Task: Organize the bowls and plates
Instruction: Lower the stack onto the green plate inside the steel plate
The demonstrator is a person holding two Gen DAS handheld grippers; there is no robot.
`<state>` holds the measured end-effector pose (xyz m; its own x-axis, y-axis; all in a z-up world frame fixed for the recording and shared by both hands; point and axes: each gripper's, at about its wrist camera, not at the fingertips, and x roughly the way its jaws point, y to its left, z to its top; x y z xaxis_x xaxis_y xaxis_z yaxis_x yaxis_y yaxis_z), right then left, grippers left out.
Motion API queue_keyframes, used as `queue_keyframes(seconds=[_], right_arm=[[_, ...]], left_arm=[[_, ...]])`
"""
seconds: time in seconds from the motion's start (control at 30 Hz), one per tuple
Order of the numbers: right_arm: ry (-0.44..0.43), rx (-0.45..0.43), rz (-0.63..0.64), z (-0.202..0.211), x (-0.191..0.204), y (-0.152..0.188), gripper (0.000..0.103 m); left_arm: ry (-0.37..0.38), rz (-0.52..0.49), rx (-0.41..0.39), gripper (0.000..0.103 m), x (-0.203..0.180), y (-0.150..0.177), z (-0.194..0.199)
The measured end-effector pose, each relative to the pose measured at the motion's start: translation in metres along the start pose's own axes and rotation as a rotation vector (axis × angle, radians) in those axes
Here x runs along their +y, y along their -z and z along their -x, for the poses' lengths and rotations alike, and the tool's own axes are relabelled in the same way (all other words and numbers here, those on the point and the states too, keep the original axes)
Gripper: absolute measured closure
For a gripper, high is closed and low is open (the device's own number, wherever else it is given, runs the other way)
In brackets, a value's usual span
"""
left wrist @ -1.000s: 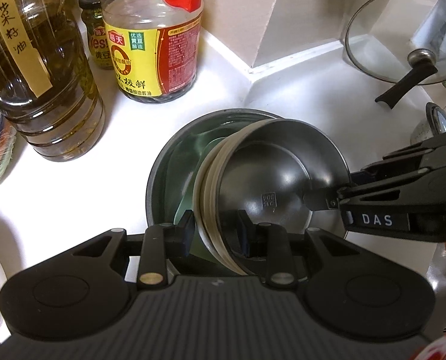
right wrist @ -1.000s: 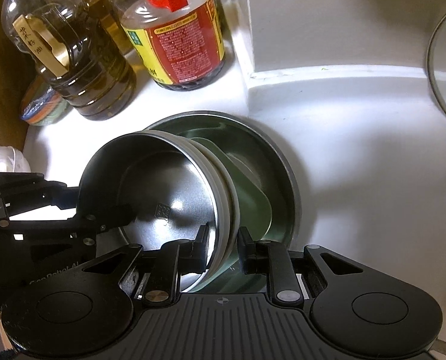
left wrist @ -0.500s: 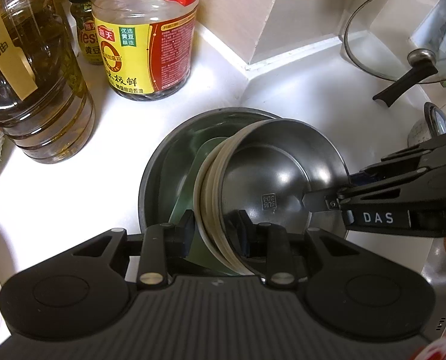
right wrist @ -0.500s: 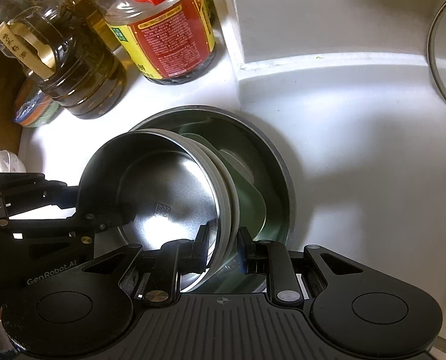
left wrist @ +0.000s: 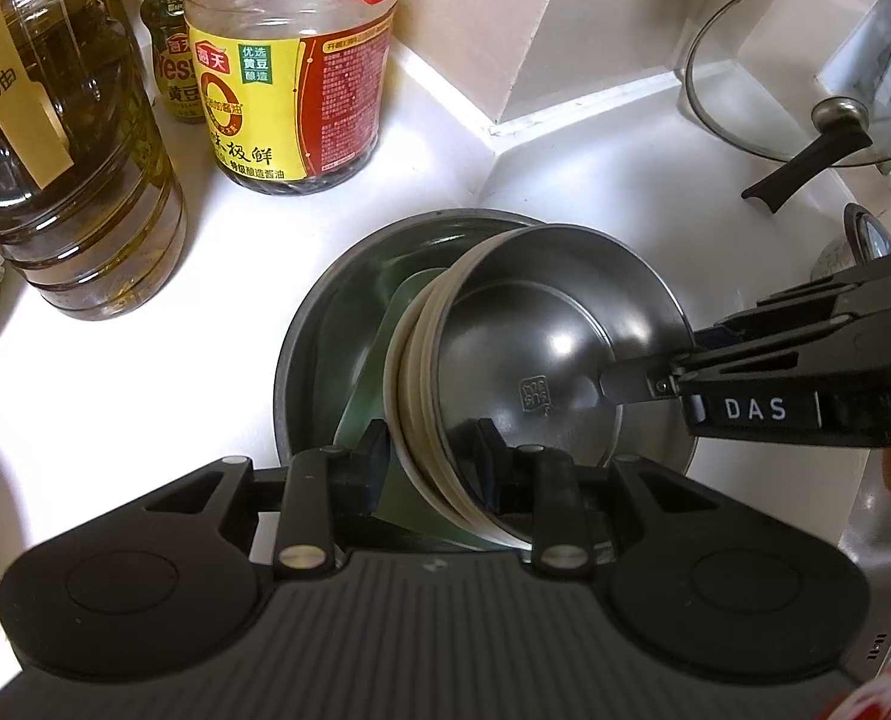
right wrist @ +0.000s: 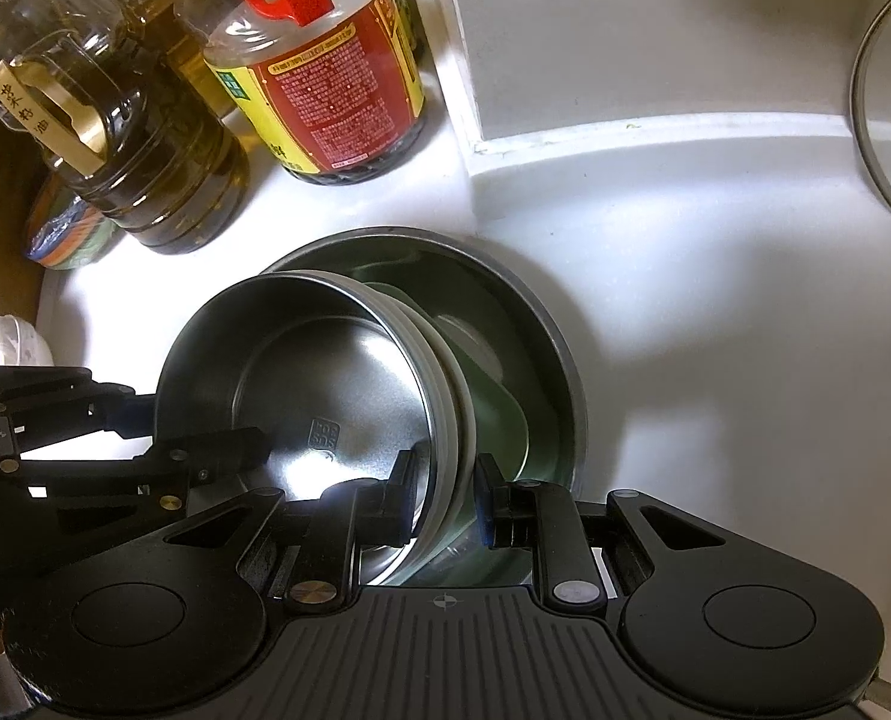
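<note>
1. Left tool [left wrist: 430, 462]: its two fingers are closed narrowly across the near rim of a nested stack of bowls [left wrist: 541, 384], one finger inside the steel top bowl, the other outside the pale rims beneath it.
2. Right tool [right wrist: 445, 495]: it pinches the opposite rim of the same stack in the same way, so the stack is held from both sides and sits tilted, not level.
3. Directly beyond both tools: a large steel basin [right wrist: 556, 354] stands on the white counter [right wrist: 685, 276], with a green plate [right wrist: 499, 396] leaning inside it. The stack's lower edge is inside the basin; whether it rests on the plate cannot be told.
4. Progress, as a judgement: the bowls are already gathered into one stack and partly inside the basin. Levelling the stack, seating it and releasing both tools appear to remain.
5. Farther from the tools: an oil bottle [left wrist: 55, 138] and a soy sauce bottle [left wrist: 289, 78] stand near the wall, well apart from the basin; a glass lid [left wrist: 799, 72] lies beyond the right tool.
</note>
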<state>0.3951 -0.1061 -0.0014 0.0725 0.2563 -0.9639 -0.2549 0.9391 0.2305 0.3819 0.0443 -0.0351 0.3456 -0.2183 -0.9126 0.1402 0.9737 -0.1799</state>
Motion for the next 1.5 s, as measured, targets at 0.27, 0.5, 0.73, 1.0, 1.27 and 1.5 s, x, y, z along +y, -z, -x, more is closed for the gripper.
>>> queue_keyframes(seconds=[0.27,0.5,0.73,1.0,1.27,1.5], right_arm=[[0.006,0.001,0.01,0.0,0.001,0.0,0.083],[0.013,0.015,0.009,0.0,0.002,0.003,0.083],[0.022,0.032,-0.004,0.001,0.002,0.005,0.082],[0.021,0.035,-0.039,0.001,0.0,0.004,0.081],[0.027,0.005,-0.058,0.007,0.0,0.005,0.081],[0.011,-0.046,-0.062,0.02,0.002,0.012,0.072]], left_arm=[[0.006,-0.004,-0.002,0.076,0.001,-0.001,0.0],[0.017,-0.022,0.0,0.076,0.001,-0.003,0.0],[0.028,-0.036,0.003,0.076,0.001,-0.006,-0.002],[0.025,-0.047,0.001,0.076,0.0,-0.007,-0.004],[0.007,-0.07,-0.012,0.069,-0.006,-0.002,-0.001],[-0.018,-0.083,-0.041,0.063,-0.012,0.0,0.007]])
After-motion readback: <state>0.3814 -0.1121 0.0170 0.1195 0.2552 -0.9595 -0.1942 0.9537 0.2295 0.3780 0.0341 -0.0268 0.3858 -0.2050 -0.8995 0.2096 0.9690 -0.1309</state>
